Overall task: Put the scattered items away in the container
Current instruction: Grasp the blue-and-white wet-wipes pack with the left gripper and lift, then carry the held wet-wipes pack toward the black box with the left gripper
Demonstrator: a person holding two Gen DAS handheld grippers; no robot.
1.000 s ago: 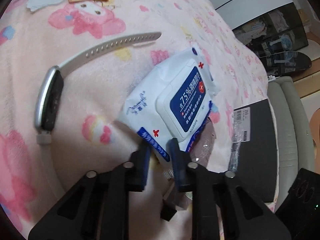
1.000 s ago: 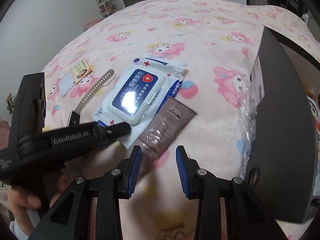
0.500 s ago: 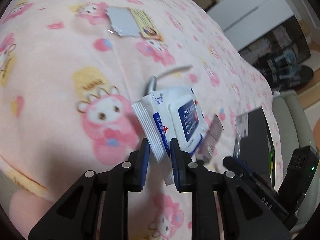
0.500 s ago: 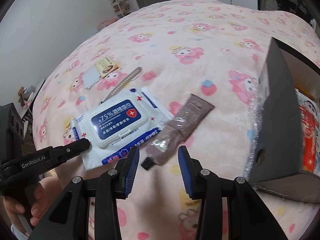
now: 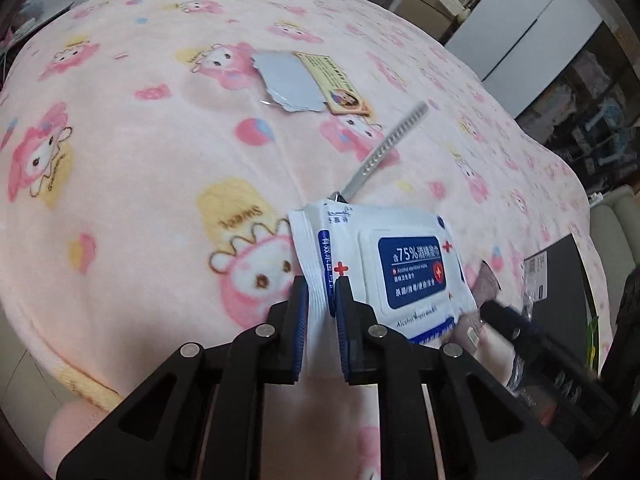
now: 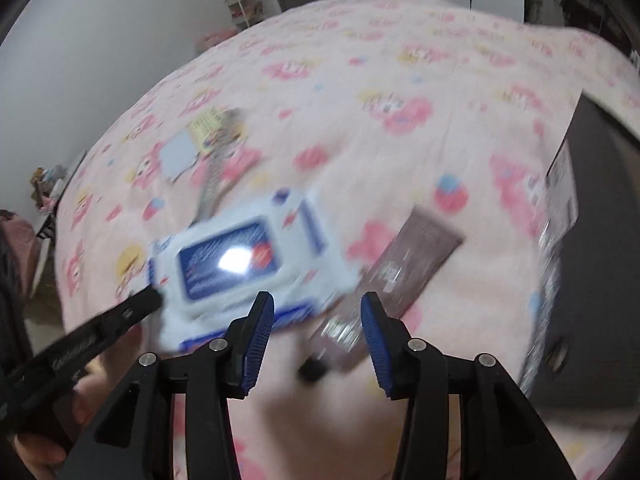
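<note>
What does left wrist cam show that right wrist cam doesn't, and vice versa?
Only left wrist: the left gripper, jaws pinching the sealed edge of the white-and-blue alcohol wipes pack; readable label print; sharp detail.

Only right wrist: the right gripper, open with nothing between its jaws, which have just been opening, above the brown squeeze tube with its black cap; a hand at the lower left. Heavily blurred.

Both: wipes pack, tube, pink cartoon-print blanket, grey perforated watch strap, pale blue card beside a yellow card, dark box.
</note>
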